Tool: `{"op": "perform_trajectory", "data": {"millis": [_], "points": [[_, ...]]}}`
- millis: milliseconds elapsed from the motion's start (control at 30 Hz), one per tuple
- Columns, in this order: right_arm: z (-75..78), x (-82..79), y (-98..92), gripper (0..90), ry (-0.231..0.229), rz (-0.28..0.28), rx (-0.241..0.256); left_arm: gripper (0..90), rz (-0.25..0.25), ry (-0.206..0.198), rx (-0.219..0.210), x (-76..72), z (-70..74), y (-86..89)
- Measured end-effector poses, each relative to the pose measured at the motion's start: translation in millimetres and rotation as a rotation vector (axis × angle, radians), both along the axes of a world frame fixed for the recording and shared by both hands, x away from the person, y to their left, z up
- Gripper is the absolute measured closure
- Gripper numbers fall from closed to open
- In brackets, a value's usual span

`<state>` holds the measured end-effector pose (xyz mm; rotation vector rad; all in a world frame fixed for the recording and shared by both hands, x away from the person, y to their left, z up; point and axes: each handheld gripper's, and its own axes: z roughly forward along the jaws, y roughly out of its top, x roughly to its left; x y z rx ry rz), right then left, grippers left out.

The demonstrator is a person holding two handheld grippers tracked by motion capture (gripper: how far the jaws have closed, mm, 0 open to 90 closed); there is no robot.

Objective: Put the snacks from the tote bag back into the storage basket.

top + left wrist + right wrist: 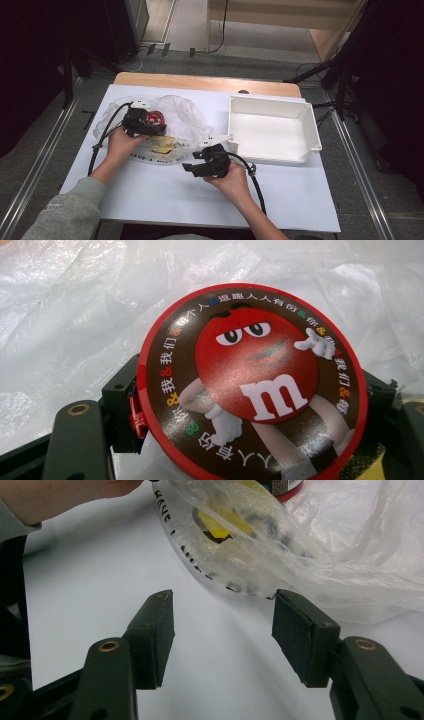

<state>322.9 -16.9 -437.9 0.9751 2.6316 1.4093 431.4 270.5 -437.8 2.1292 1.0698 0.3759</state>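
A round red-rimmed candy tin [252, 385] with a red cartoon character and a white "m" on its lid sits between the jaws of my left gripper [150, 121], which is shut on its sides; it is the red candy tin [155, 118] in the high view, over a clear plastic bag [175, 120]. My right gripper [222, 630] stands open just above the white table, its pads [162, 630] apart and empty, facing the plastic bag [300, 555] with a yellow item [222, 522] inside. That right gripper [192, 166] lies below the bag's near edge.
A white plastic bin [272, 129] stands empty at the right of the white table sheet [165, 195]. A wooden table edge [205, 81] runs along the back. Cables trail from both grippers toward the person's forearms.
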Motion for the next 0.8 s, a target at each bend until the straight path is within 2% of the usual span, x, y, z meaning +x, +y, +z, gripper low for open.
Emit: {"op": "perform_trajectory", "data": {"millis": [167,267,467,800], "points": [[-0.8,0.7,-0.2,43.5,0.003,0.002,-0.001,24.9,0.000,-0.014,-0.022,-1.9,6.9,3.2],[-1.0,0.7,0.0,43.5,0.003,0.004,-0.003,25.0,-0.005,-0.018,-0.015,-3.4,10.9,4.5],[-0.4,-0.1,0.6,43.6,-0.002,0.009,-0.005,25.1,-0.020,-0.007,0.000,-4.9,17.1,7.0],[3.7,-3.9,-2.7,43.6,-0.022,0.022,0.003,25.2,-0.032,0.012,-0.011,-11.9,29.8,12.2]]}}
